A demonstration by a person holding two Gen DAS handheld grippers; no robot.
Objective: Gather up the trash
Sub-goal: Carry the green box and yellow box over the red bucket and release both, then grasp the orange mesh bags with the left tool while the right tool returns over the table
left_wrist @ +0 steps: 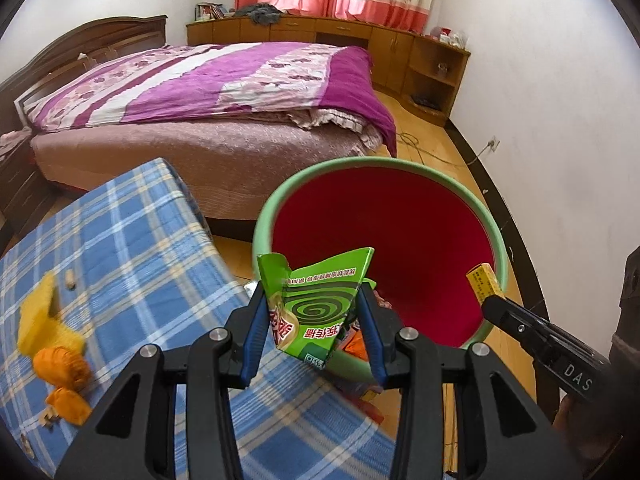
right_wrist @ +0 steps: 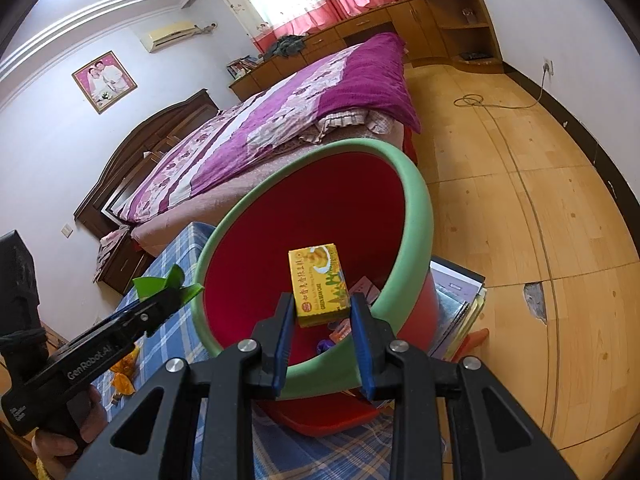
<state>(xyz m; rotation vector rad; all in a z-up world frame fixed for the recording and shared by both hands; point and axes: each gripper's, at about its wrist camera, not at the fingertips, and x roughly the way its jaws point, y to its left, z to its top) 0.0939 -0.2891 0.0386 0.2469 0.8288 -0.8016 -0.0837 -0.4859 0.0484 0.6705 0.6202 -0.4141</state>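
Observation:
My left gripper [left_wrist: 314, 300] is shut on a torn green mosquito-coil carton [left_wrist: 316, 304], held over the near rim of a red bin with a green rim [left_wrist: 280, 200]. In the right wrist view my right gripper [right_wrist: 322, 304] is shut on a small yellow green-bean-cake box [right_wrist: 318, 284], held above the mouth of the same bin [right_wrist: 416, 208]. The yellow box [left_wrist: 482, 280] and right gripper show at the right edge of the left wrist view. The left gripper and a tip of the green carton [right_wrist: 164, 284] show at the left of the right wrist view. Some wrappers lie inside the bin.
A blue plaid tablecloth [left_wrist: 120, 248] covers the table beside the bin, with orange peel pieces [left_wrist: 60, 364] and a yellow item on it. Books or folders [right_wrist: 460, 300] lie by the bin. A bed [left_wrist: 200, 92], wooden cabinets and bare wood floor [right_wrist: 520, 200] lie beyond.

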